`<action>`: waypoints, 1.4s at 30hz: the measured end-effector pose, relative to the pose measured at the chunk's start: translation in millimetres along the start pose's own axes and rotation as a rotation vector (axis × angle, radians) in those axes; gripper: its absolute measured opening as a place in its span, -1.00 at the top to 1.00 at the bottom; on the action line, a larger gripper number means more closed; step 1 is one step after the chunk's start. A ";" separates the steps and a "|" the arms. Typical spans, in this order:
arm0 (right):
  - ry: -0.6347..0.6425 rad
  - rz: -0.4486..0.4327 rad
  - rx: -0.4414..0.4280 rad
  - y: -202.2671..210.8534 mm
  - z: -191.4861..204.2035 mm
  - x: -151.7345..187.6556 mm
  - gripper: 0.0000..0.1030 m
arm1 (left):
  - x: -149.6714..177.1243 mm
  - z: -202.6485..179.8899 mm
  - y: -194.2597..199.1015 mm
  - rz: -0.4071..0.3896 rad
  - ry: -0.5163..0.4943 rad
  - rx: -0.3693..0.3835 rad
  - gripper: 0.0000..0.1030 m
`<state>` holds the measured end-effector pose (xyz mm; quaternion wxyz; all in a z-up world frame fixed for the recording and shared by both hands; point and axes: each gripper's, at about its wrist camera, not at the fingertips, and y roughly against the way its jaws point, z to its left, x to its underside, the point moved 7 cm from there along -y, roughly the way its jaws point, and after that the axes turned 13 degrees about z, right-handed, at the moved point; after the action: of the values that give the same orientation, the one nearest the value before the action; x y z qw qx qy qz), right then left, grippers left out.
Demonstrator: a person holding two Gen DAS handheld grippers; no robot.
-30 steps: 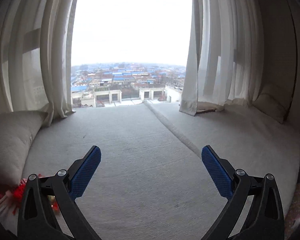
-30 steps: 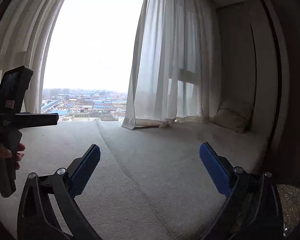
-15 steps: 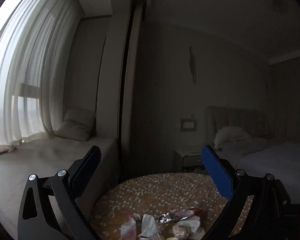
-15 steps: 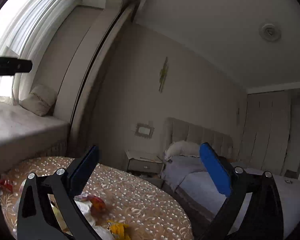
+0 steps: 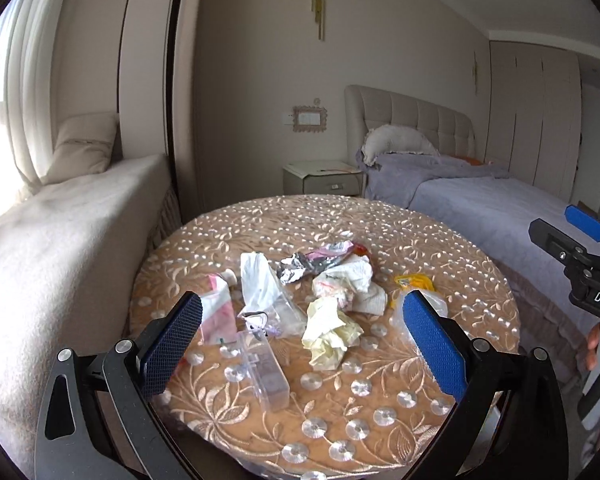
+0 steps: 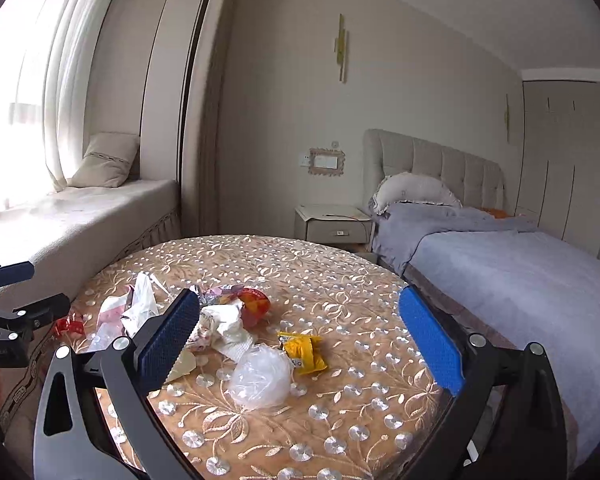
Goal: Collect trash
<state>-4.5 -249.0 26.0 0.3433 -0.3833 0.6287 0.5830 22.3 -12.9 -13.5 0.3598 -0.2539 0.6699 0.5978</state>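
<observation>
While both grippers are held above the near edge of a round table covered in a tan embroidered cloth [image 5: 440,240], a loose heap of trash is seen spread across its middle. The left gripper [image 5: 300,344] is shown with its blue-padded fingers [image 5: 172,344] spread wide and nothing between them; the right gripper [image 6: 300,344] is likewise spread wide and empty. Within the heap, a crumpled pale yellow paper [image 5: 330,334] is seen nearest the left gripper, with a clear plastic box [image 5: 266,372] just beside it on the left. Behind these, a white plastic bag [image 5: 260,284], a crushed piece of silver foil [image 5: 296,270] and wadded white tissue [image 5: 346,280] are piled touching one another. A yellow snack wrapper [image 6: 302,350] is seen apart from the heap towards the right, next to a clear crumpled plastic bag [image 6: 260,376]. Behind the table, a bed with grey-blue bedding [image 6: 520,276] and a cream bedside cabinet [image 6: 332,224] are visible.
</observation>
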 end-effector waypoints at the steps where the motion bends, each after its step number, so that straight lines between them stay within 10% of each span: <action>1: 0.008 0.000 0.003 2.5 4.0 -1.0 -0.92 | 1.8 1.9 2.3 -0.003 0.008 -0.008 -0.91; 42: 0.110 0.013 0.008 -1.3 15.2 10.9 -0.92 | -14.7 10.1 34.4 -0.085 0.018 -0.139 -0.91</action>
<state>-8.8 -234.8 14.5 0.3061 -0.4091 0.6514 0.5608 6.6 1.1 19.0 0.3601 -0.3117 0.6187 0.6248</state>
